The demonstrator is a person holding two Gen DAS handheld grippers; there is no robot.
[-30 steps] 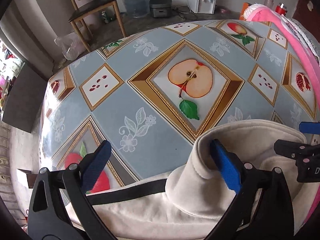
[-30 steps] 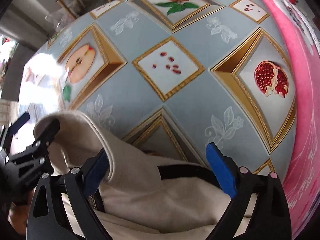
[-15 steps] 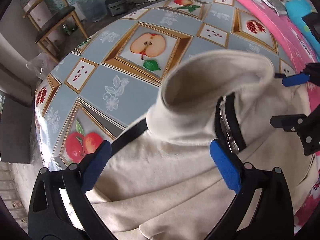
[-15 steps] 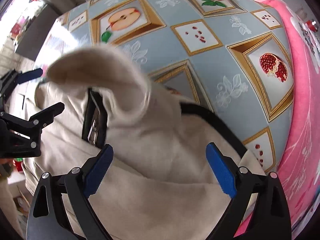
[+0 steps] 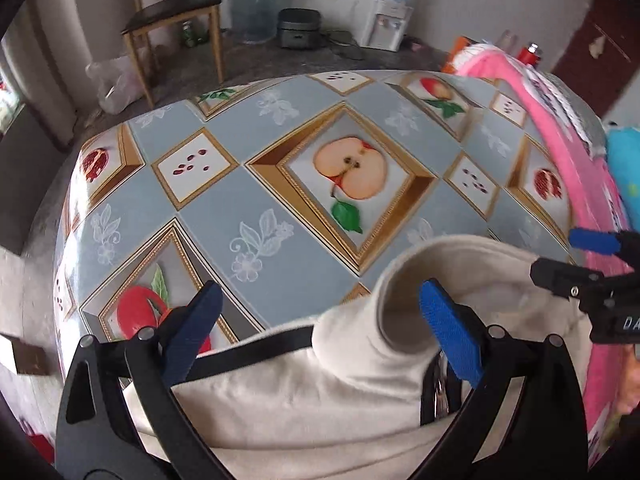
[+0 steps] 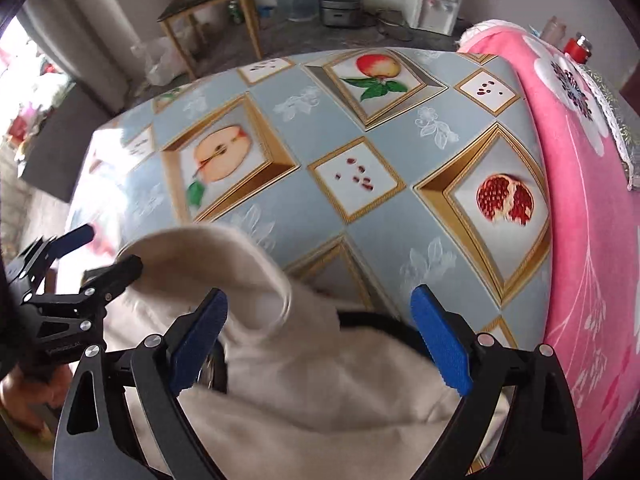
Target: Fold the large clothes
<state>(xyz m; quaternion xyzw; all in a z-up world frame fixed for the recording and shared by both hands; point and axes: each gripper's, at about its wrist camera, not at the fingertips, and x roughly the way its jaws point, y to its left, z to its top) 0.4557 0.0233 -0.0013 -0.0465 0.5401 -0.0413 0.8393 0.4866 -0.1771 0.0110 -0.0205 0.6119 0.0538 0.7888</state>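
We see the cream garment (image 5: 304, 396) lying at the near edge of the fruit-print table (image 5: 276, 196), filling the lower part of both frames, its black band (image 5: 256, 350) running roughly left-right along the edge; the stand-up collar (image 5: 404, 280) opens up and away toward the far side of the table. Compared with half a second back, the collar sits lower in both frames and much more tablecloth shows behind it. Left gripper (image 5: 320, 326) is spread wide, nothing pinched, its right pad (image 5: 450, 332) inside the collar opening and the cloth below and between the fingers. Right gripper (image 6: 322, 338) is also spread wide, holding nothing, the collar's curled edge just beside its left pad (image 6: 200, 330). A pink blanket (image 6: 584, 216) lies along the right of the frame.
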